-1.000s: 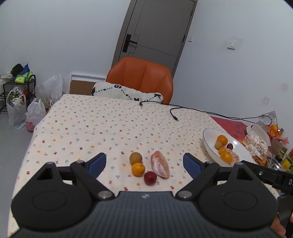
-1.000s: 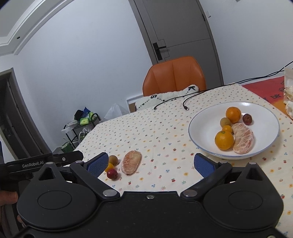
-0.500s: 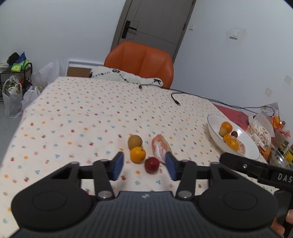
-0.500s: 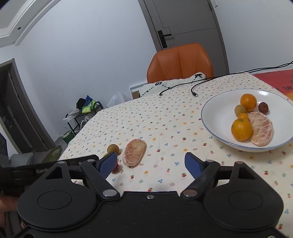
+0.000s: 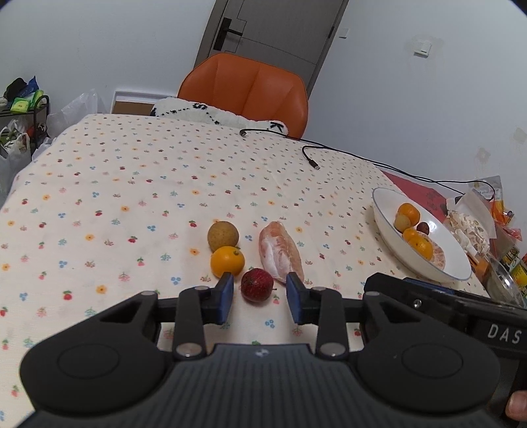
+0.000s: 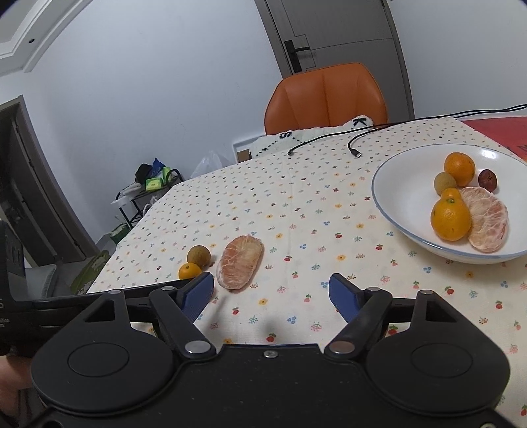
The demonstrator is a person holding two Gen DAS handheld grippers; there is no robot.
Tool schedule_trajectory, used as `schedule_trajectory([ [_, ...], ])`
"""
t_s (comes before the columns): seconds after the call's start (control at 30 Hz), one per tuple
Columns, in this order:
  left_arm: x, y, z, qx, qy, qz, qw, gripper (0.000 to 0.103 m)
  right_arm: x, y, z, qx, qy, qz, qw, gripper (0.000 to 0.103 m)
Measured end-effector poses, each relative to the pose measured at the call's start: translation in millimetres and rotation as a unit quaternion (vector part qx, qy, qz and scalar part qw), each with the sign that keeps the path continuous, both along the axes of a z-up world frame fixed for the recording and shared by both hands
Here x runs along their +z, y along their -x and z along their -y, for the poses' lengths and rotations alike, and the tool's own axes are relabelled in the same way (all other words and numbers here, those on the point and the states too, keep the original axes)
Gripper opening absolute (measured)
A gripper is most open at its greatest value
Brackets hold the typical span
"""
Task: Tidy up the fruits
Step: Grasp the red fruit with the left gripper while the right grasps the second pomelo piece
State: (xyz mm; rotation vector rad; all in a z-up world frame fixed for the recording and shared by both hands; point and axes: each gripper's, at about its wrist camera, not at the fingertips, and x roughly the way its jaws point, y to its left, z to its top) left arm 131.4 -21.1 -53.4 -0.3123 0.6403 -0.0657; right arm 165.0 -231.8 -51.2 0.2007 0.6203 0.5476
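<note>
Four fruits lay on the cloth [image 5: 98, 184], six in the bowl [image 6: 395, 184]. Left gripper [image 5: 259, 298] straddled the red fruit [image 5: 257, 285], untouched; right gripper [image 6: 271, 294] gaped empty.

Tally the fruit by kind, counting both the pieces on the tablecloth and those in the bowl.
Oranges: 4
Peeled pomelo segments: 2
Small brownish-yellow round fruits: 2
Small dark red fruits: 2
Total: 10, with 4 on the cloth and 6 in the white bowl.

An orange padded chair [image 5: 243, 89] stood at the far edge of the flower-print tablecloth [image 5: 131, 184], before a grey door [image 5: 273, 29] and pale, possibly bluish walls [image 5: 98, 46].
</note>
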Motion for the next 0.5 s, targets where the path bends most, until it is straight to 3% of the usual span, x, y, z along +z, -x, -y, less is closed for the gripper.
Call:
schedule_trajectory([
  [0.1, -3.9, -3.6, 1.2, 0.003, -0.002, -0.006, 1.0000, 0.021, 0.2, -1.4, -2.3, 0.002, -0.001, 0.000, 1.000, 0.076],
  [0.5, 13.1, 12.4, -12.9, 0.015, -0.003, 0.020, 0.9997, 0.020, -2.4, -14.4, -30.0, 0.027, -0.005, -0.004, 1.000, 0.073],
])
